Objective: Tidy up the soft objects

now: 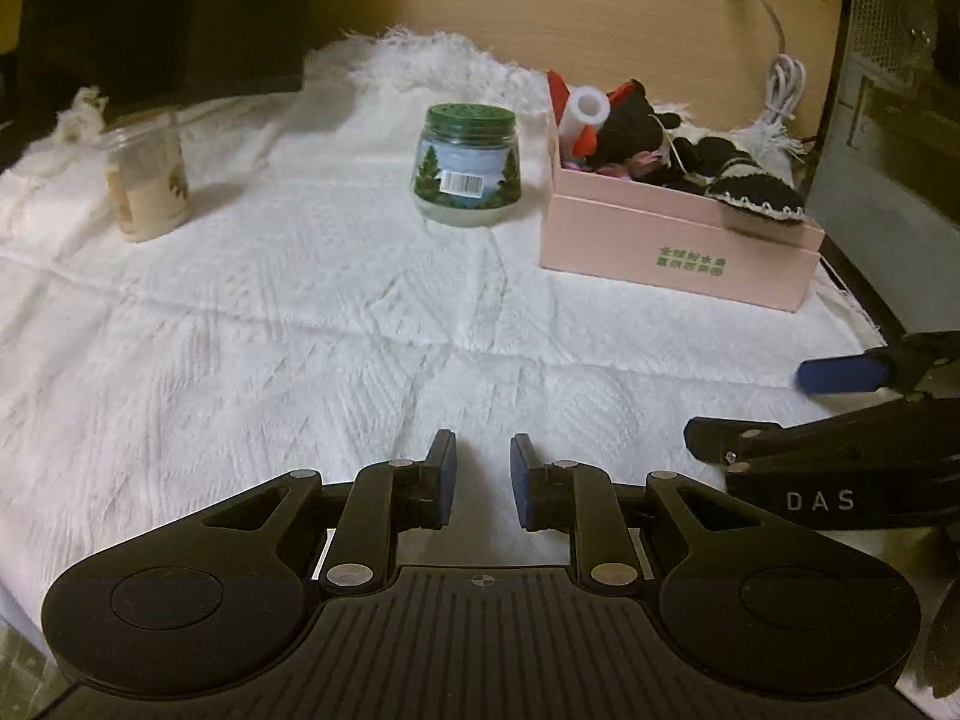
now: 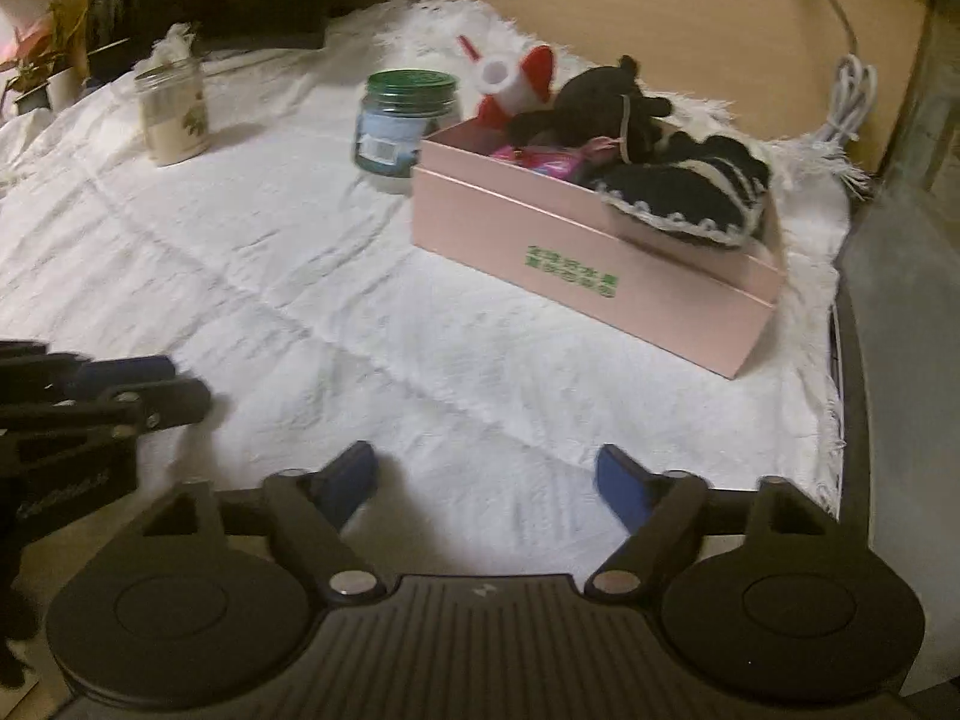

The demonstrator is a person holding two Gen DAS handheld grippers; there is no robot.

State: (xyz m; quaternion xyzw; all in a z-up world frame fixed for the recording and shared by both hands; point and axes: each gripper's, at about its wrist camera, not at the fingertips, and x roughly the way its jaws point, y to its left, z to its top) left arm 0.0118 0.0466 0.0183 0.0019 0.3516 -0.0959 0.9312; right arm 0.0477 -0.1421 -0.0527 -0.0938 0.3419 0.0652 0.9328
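Left claw [image 1: 483, 483] nearly closed, empty; right claw [image 2: 486, 483] wide open, empty, both over the white cloth [image 1: 270, 330]. Soft toys [image 1: 690, 144] fill the pink box [image 1: 672, 252] at two o'clock.

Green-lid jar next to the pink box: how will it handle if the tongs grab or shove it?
The green-lid jar looks like glass with a glossy label, so probably rigid and somewhat slippery. Squat with a wide base, so it should slide before tipping, though the soft white cloth may drag. Its contents cannot be made out, so weight is uncertain.
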